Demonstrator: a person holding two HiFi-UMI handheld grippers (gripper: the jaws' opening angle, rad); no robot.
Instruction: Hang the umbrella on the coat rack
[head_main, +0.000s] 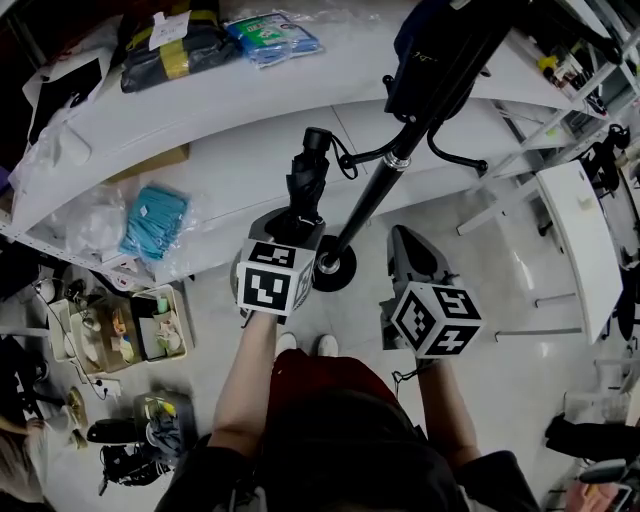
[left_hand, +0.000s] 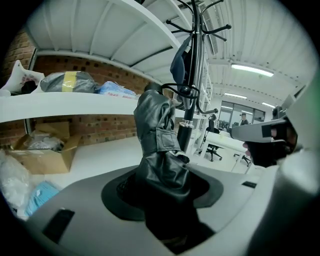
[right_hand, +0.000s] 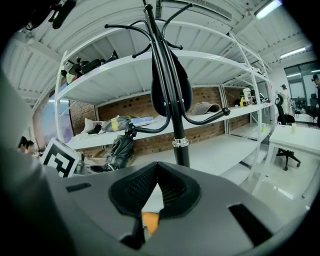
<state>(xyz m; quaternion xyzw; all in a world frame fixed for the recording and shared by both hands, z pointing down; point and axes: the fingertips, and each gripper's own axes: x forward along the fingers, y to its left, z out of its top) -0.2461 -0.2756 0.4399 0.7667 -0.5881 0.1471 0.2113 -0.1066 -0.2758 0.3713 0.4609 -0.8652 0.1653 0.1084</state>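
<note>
A folded black umbrella stands upright between the jaws of my left gripper, which is shut on its lower part. In the left gripper view the umbrella fills the jaws of the left gripper. Its handle end with a thin strap loop is right at a lower curved hook of the black coat rack; whether the loop is over the hook I cannot tell. My right gripper hovers just right of the pole, shut and empty.
A dark bag hangs higher on the rack. The rack's round base sits on the floor by the person's feet. White shelves with bags and packets stand behind, a white table at right, baskets on the floor at left.
</note>
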